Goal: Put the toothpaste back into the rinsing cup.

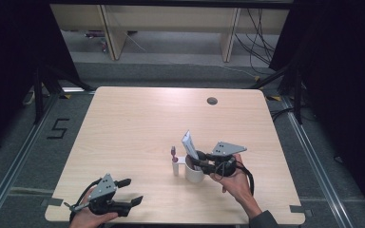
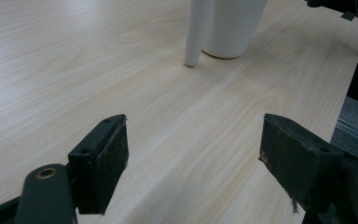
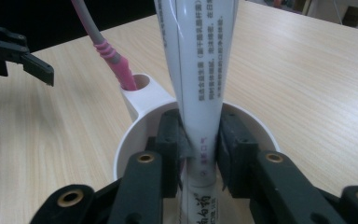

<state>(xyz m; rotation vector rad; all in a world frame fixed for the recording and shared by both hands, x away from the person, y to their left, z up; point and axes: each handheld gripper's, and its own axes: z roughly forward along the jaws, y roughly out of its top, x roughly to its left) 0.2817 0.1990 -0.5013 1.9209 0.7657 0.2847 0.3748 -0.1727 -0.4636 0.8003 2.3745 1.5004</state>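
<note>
The right hand-held gripper reaches into the white cup, its jaws set on either side of the toothpaste tube standing in it; the pads look to be touching the tube. A pink toothbrush sits in the cup's side holder. The left hand-held gripper rests open above the worktop, well apart. Judged step: placing the tube. Next: release fully and withdraw straight up without tipping the cup.
</note>
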